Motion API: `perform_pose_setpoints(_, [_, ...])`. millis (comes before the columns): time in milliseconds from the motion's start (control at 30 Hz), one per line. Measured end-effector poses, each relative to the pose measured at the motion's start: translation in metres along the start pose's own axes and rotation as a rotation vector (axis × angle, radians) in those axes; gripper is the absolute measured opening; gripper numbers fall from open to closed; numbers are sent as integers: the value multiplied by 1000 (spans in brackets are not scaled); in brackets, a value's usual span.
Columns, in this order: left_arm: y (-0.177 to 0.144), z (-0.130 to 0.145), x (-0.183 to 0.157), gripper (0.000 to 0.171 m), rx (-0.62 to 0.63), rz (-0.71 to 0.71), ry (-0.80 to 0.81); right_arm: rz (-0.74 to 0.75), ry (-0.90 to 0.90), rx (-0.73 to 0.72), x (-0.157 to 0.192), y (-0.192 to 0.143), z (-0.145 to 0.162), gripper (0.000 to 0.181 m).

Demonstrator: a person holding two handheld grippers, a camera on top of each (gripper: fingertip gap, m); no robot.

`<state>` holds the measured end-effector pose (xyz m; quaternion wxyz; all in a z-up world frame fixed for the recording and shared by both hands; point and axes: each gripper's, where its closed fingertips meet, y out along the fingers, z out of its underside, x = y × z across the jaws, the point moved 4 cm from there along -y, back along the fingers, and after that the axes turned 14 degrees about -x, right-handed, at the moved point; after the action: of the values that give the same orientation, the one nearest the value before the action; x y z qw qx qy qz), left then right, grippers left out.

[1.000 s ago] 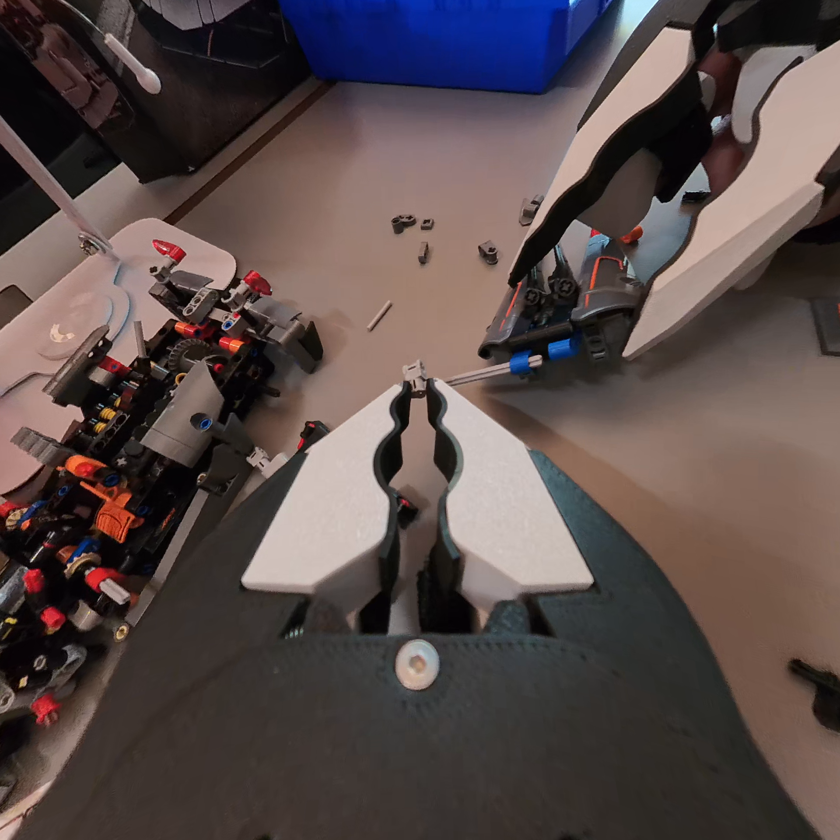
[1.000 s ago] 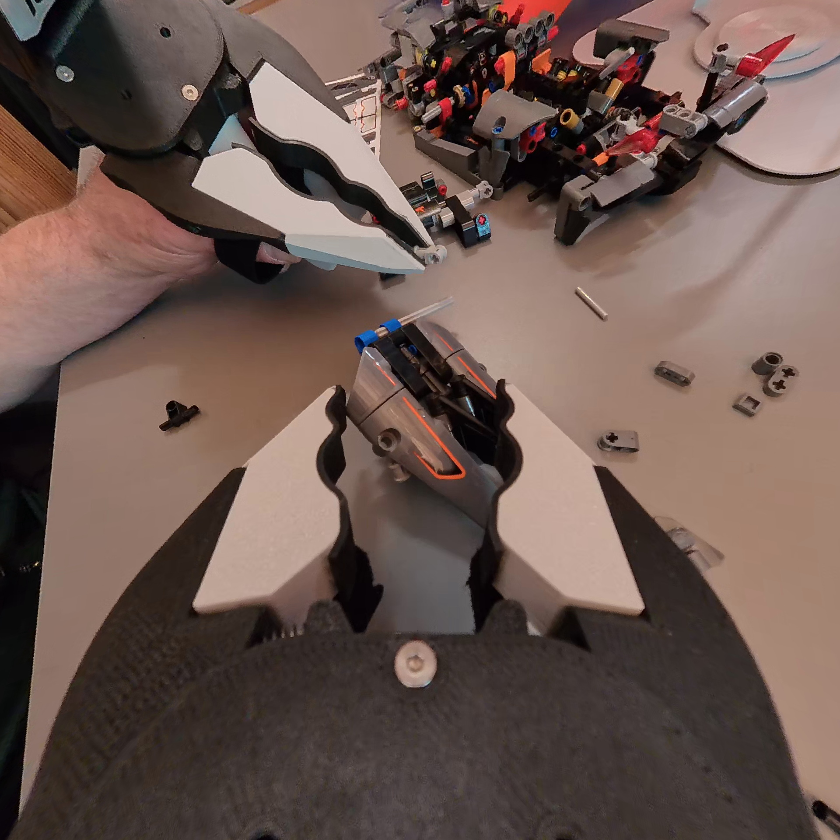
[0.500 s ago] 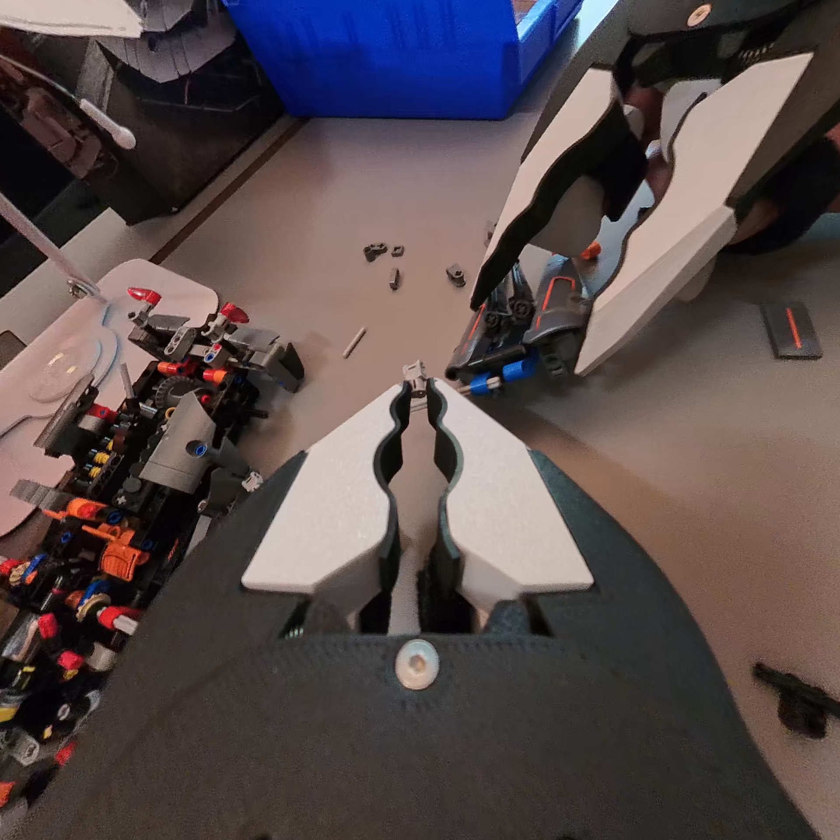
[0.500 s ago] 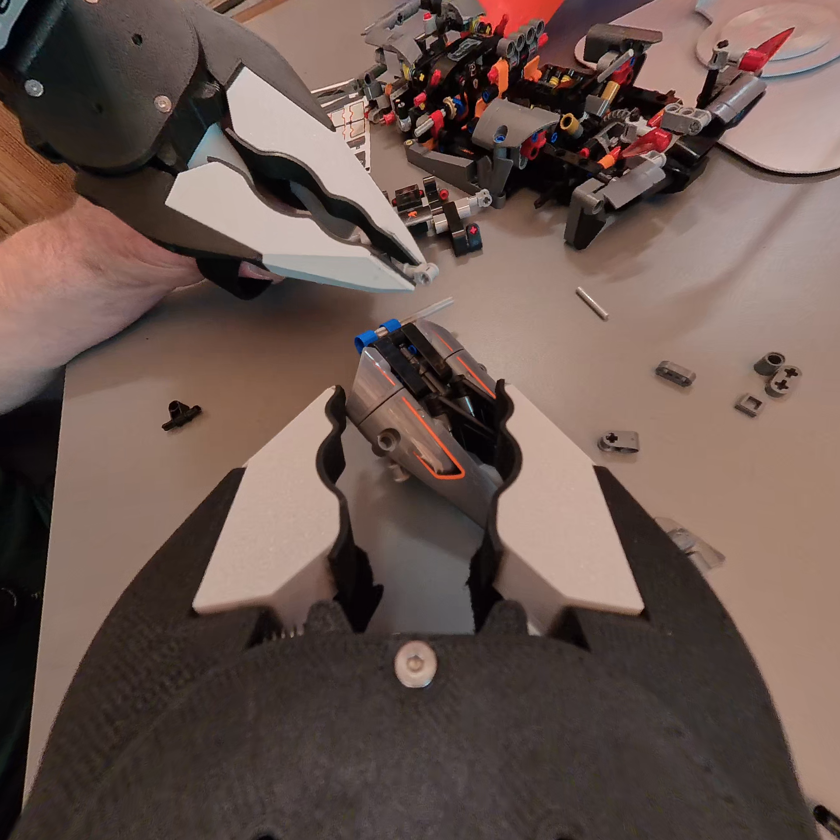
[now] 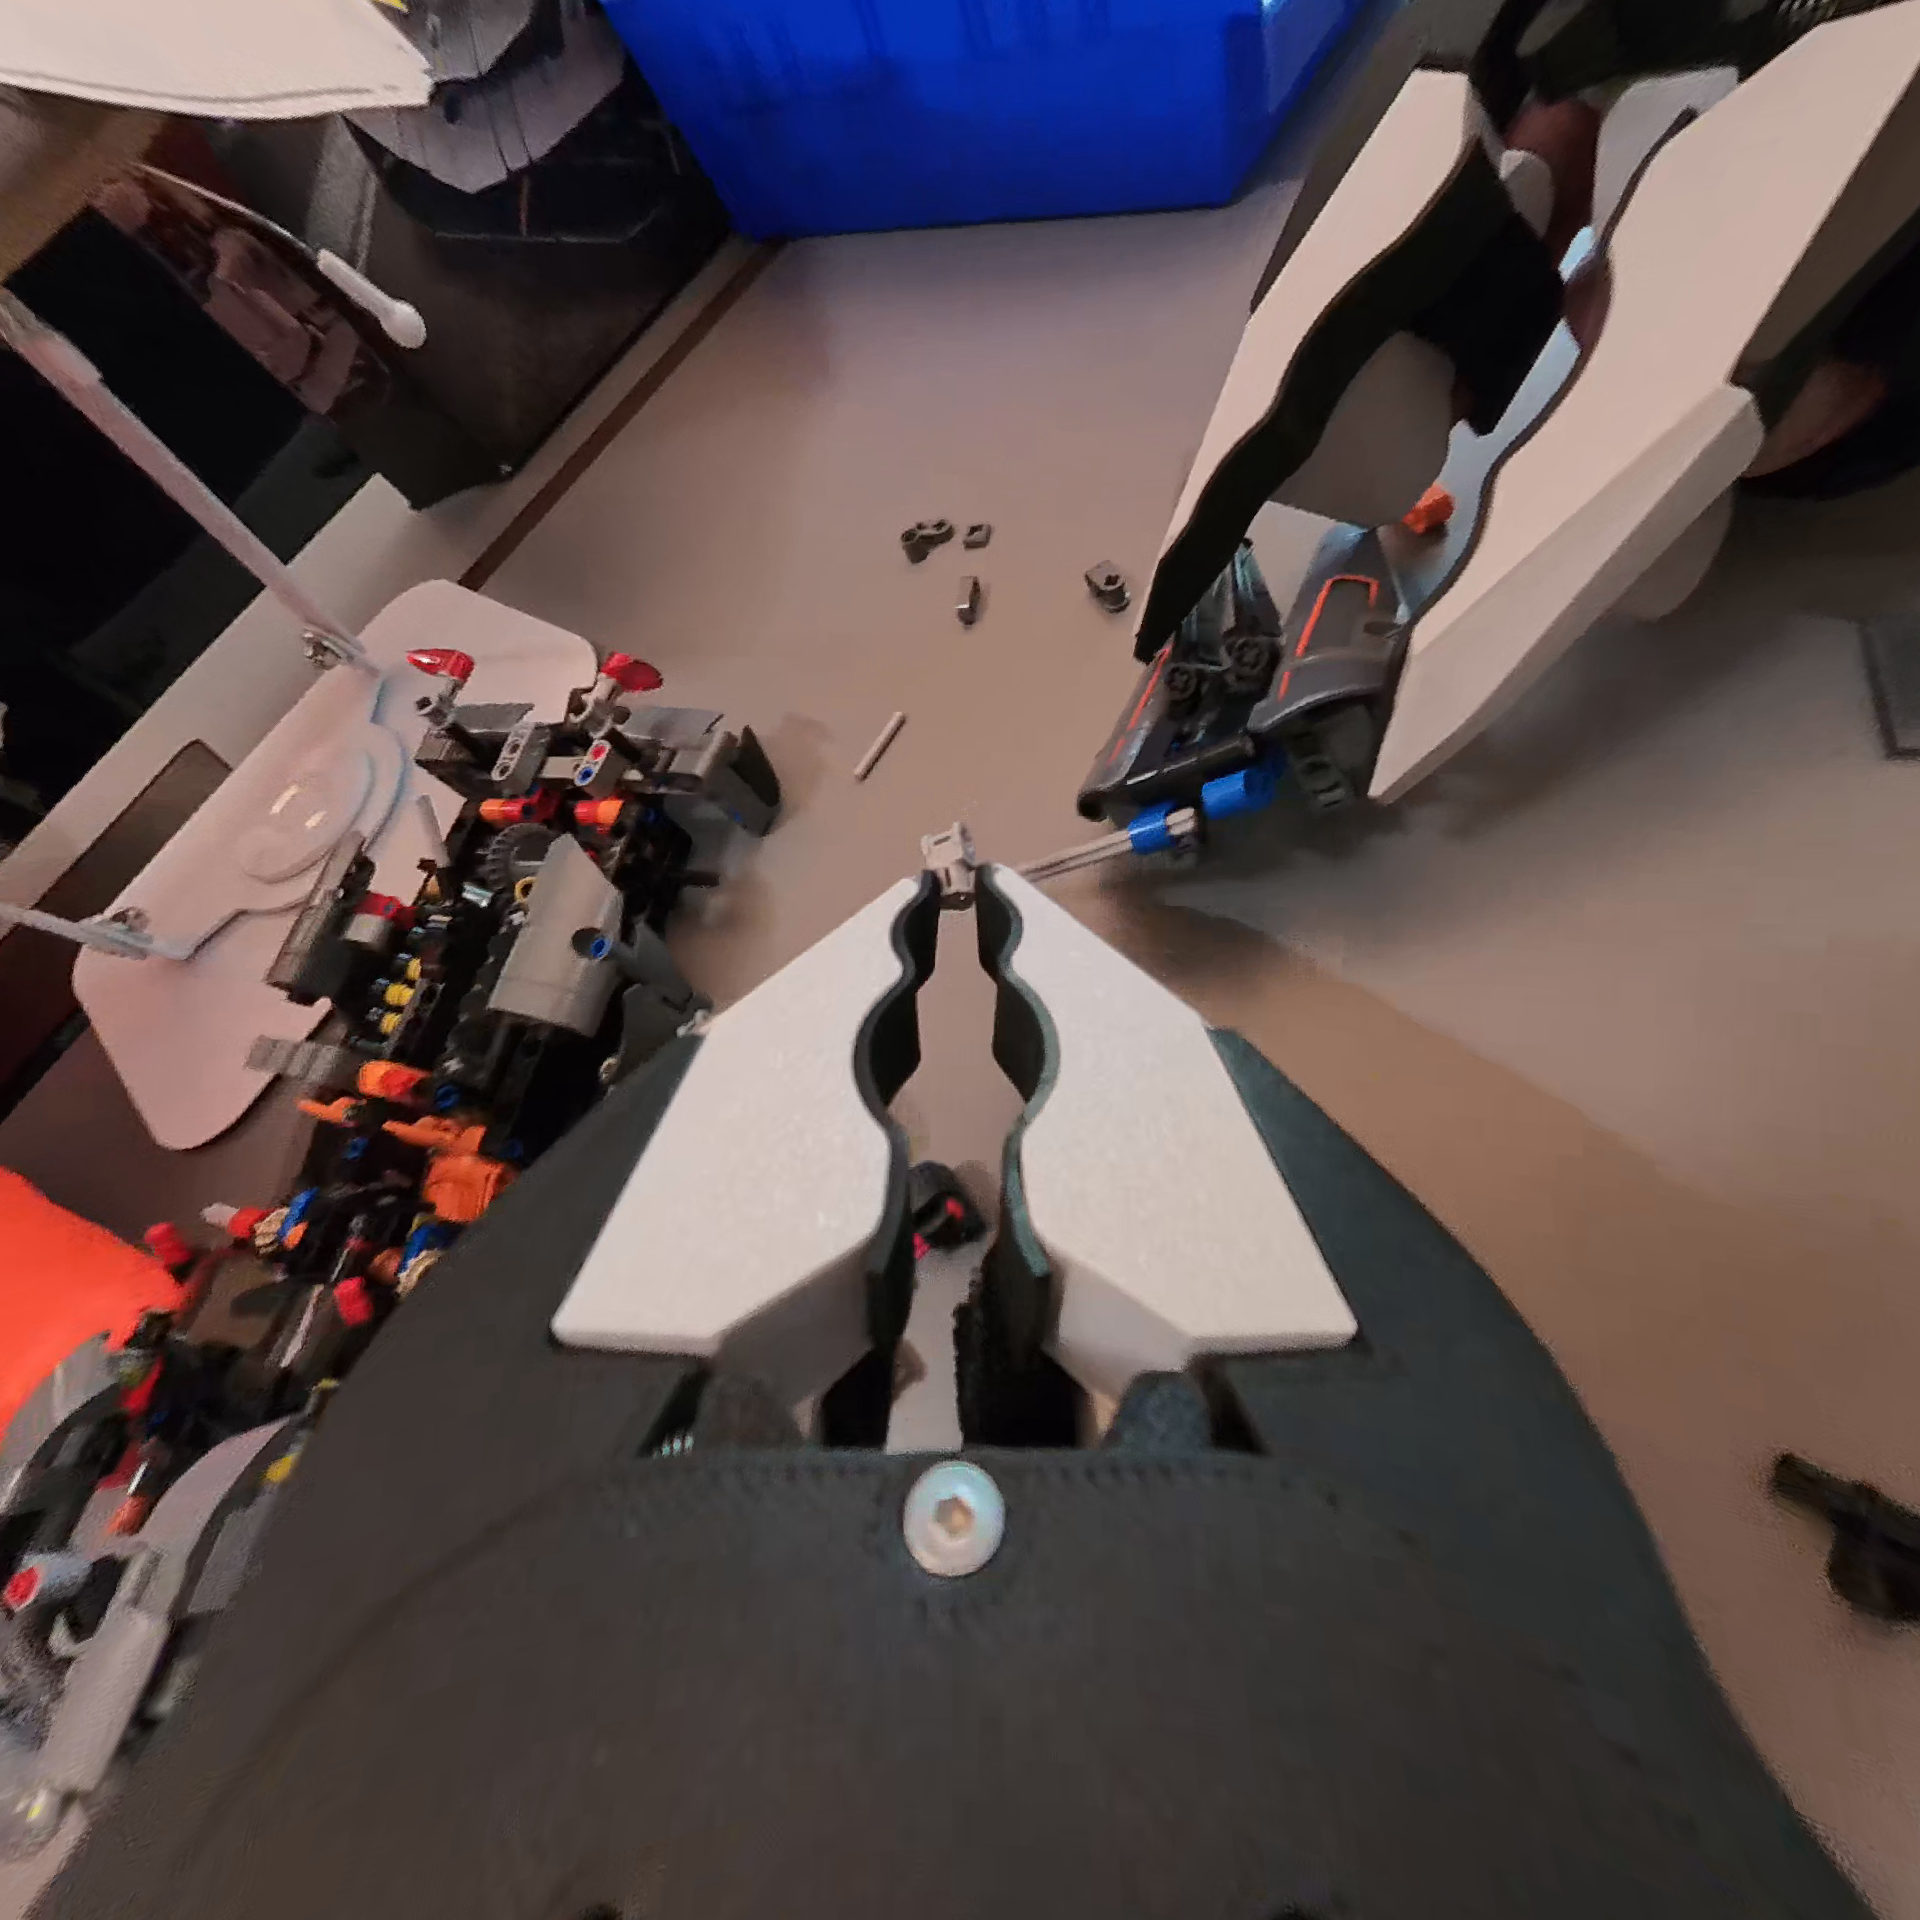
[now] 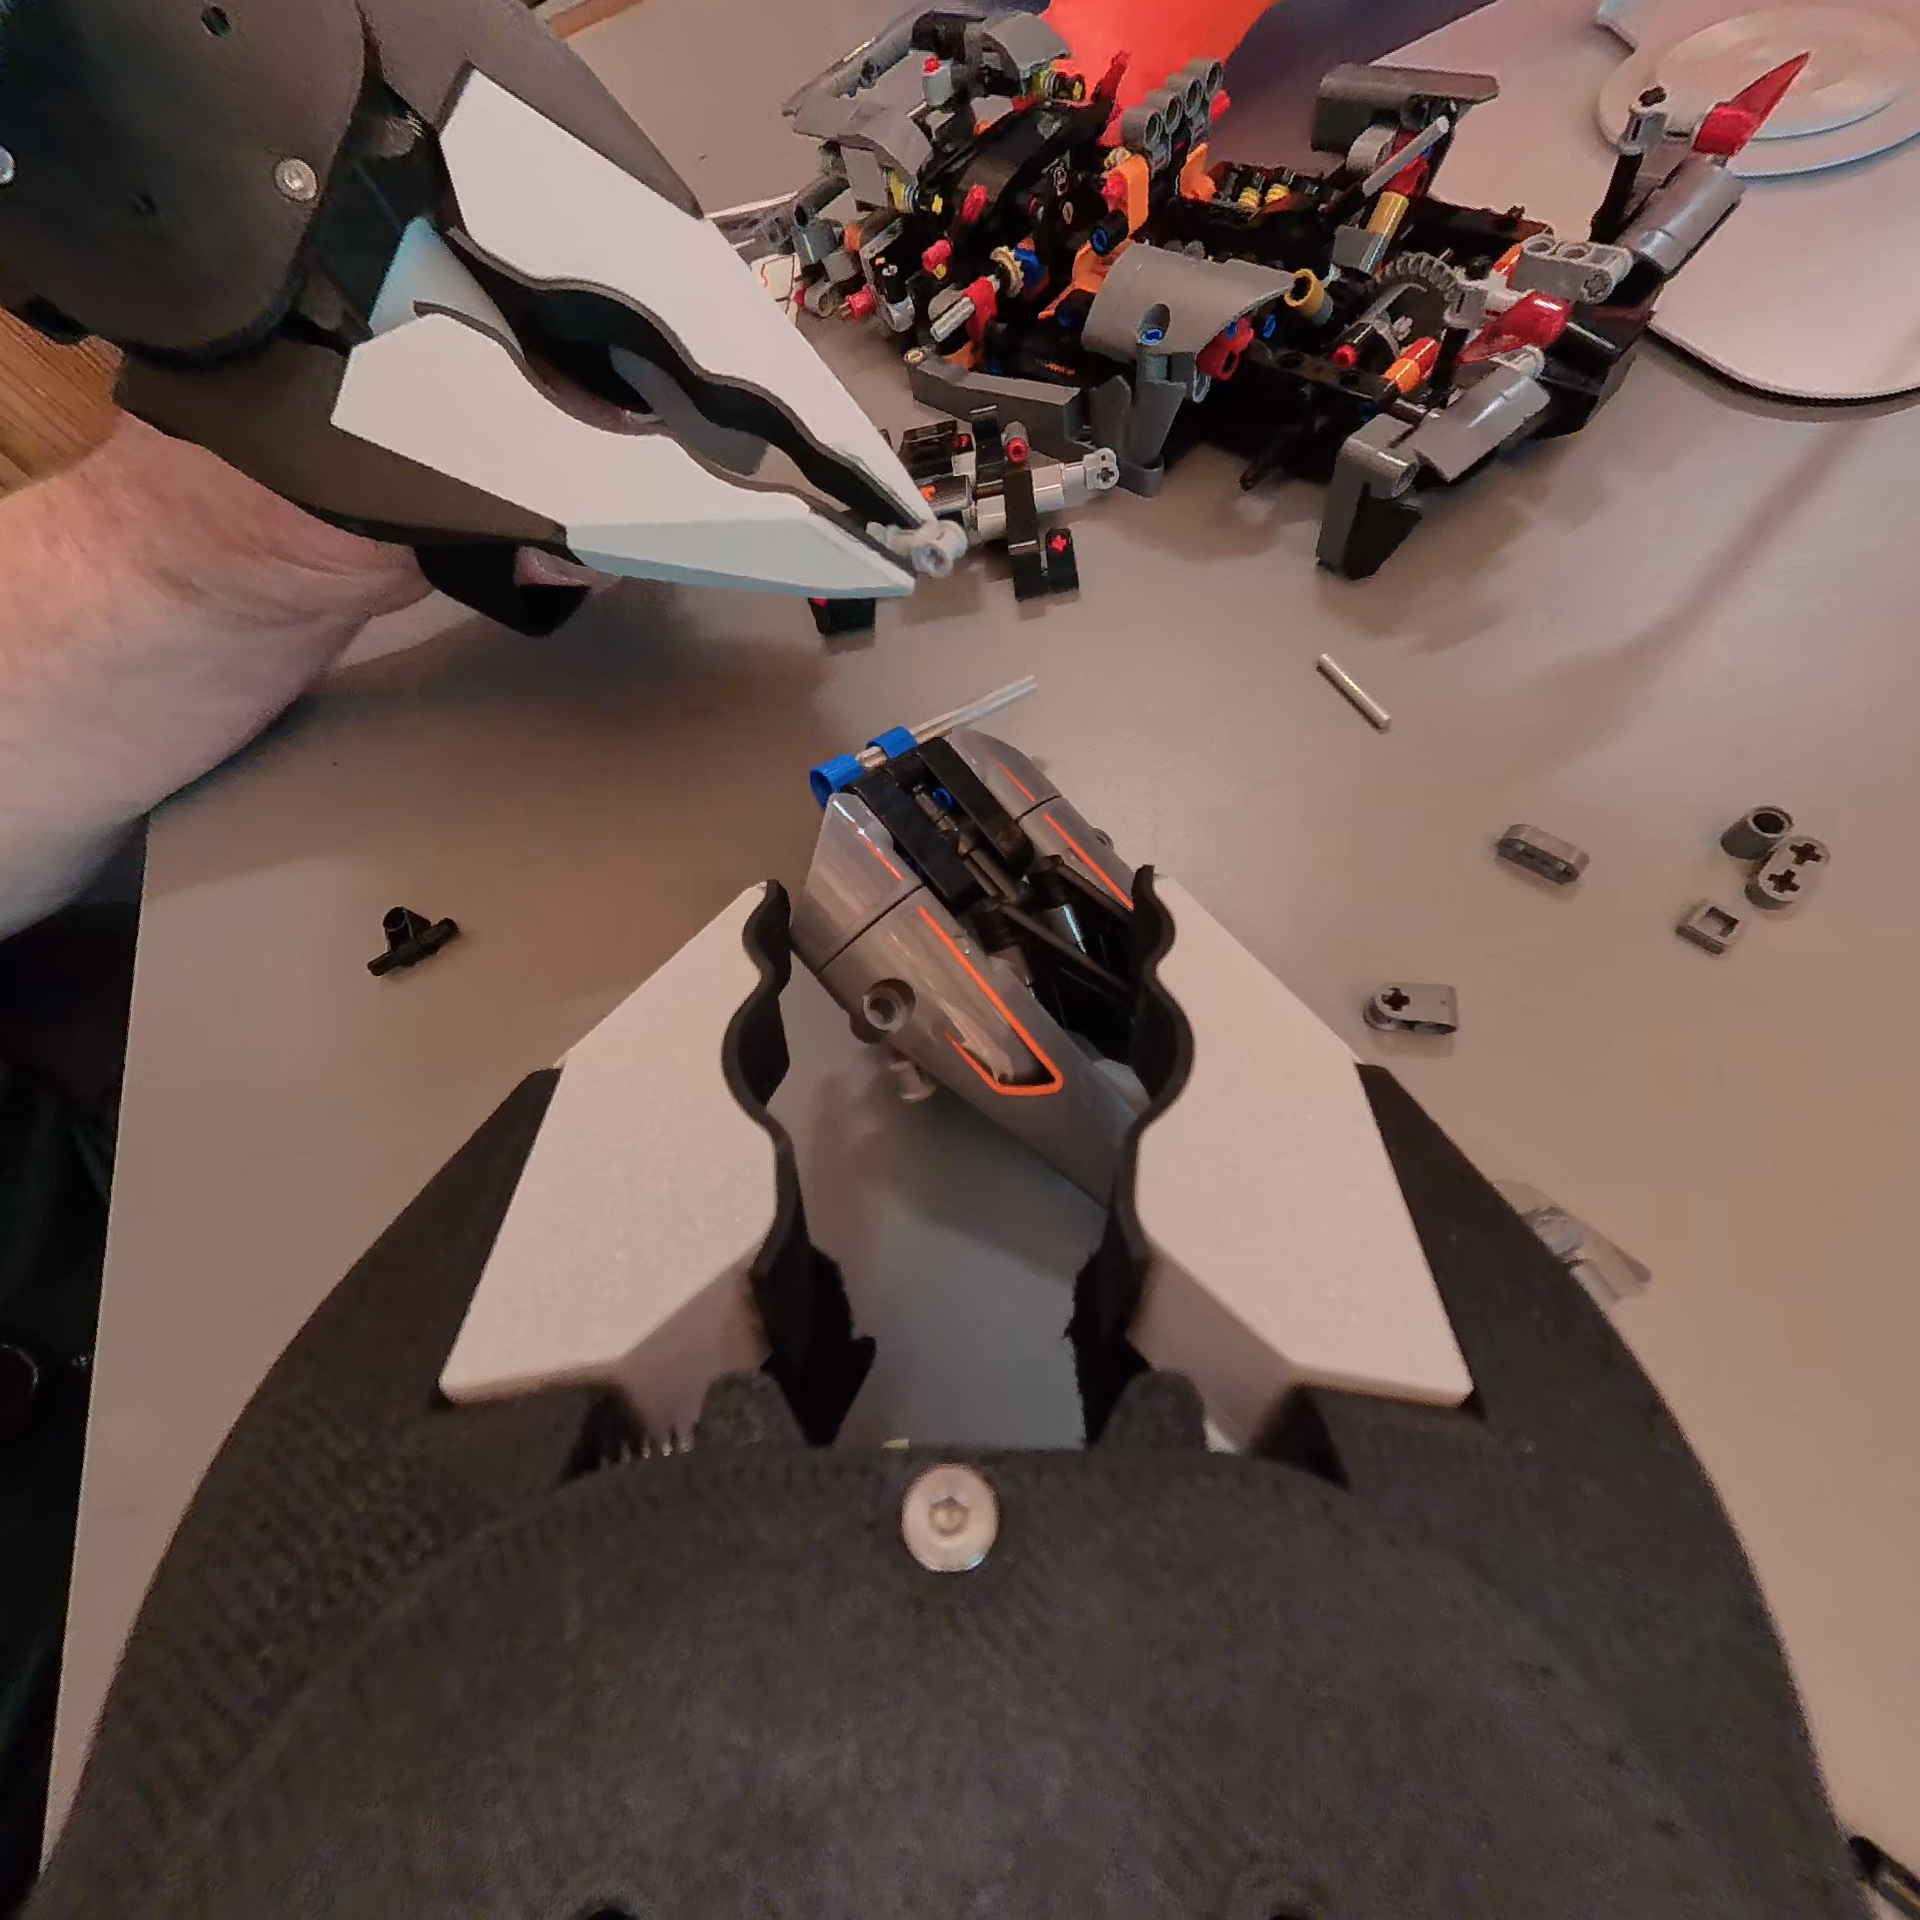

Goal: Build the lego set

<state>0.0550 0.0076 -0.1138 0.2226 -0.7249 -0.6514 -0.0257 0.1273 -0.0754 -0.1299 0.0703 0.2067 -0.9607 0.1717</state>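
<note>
My left gripper (image 5: 951,883) is shut on a small light grey connector (image 5: 948,854) at its tips; both also show in the right wrist view, gripper (image 6: 914,545) and connector (image 6: 932,542). My right gripper (image 6: 956,904) is shut on a grey sub-assembly with orange stripes (image 6: 935,935), also in the left wrist view (image 5: 1247,717). A thin grey axle (image 6: 987,704) with blue bushes (image 6: 847,767) sticks out of it toward the left gripper. The connector is a short way from the axle's tip (image 5: 1049,858), apart from it.
The large part-built black and grey model (image 6: 1247,291) lies on the grey table (image 6: 1558,623), also at left in the left wrist view (image 5: 499,935). Loose small grey pieces (image 6: 1756,862), a loose axle (image 6: 1353,691) and a black pin (image 6: 410,935) lie around. A blue bin (image 5: 935,104) stands behind. Some 7 centimeters of space lies between my two pairs of fingers. The right tips stand about 8 centimeters off the loose axle (image 6: 1353,691). It is also in sight in the left wrist view (image 5: 883,742).
The left gripper with its connector has come back closer to the axle tip and lower toward the table. The right gripper and sub-assembly have stayed nearly still.
</note>
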Motion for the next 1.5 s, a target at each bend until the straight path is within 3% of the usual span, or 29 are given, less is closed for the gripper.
perform_pose_setpoints(267, [-5, 17, -18, 5, 139, 67, 85, -2, 0, 1, 0, 0, 0, 65])
perform_pose_setpoints(533, [5, 27, -30, 6, 198, 105, 138, -3, -2, 2, 0, 0, 0, 65])
perform_pose_setpoints(1167, [9, 22, -37, 14, 176, 121, 154, -3, -9, 5, 0, 0, 0, 65])
perform_pose_setpoints(1500, [-6, 2, -17, 18, 94, -13, 190, -3, -13, 6, 0, 0, 0, 65])
